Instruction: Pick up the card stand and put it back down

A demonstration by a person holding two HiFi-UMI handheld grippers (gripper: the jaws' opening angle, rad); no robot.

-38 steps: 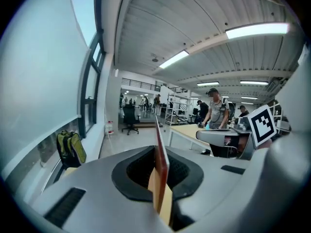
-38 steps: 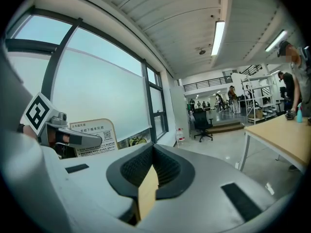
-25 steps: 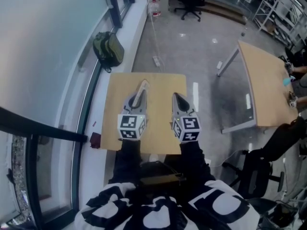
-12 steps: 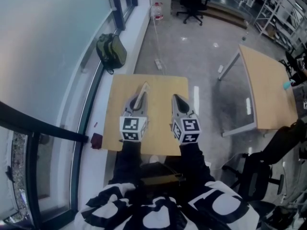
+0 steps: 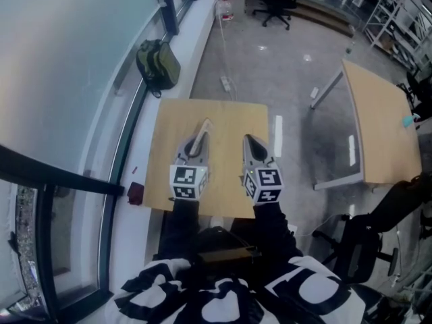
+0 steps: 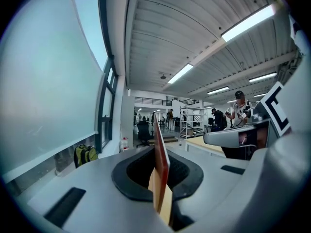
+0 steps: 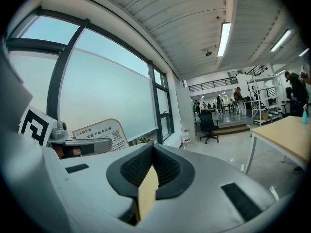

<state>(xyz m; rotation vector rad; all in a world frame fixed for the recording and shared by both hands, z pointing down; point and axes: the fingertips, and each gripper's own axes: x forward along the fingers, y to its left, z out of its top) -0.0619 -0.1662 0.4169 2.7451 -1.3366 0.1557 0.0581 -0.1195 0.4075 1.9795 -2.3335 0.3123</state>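
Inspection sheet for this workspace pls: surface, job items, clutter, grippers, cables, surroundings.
Surface: small wooden table, plain top.
Job's things: card stand, clamped edge-on in the left gripper; cannot tell if it is off the table.
Clutter: nothing seen on the table.
Grippers: left gripper shut on the card stand; right gripper shut, empty.
Cables: thin line beyond the table, likely a cable.
Surroundings: green backpack by the window, second table, office chair.
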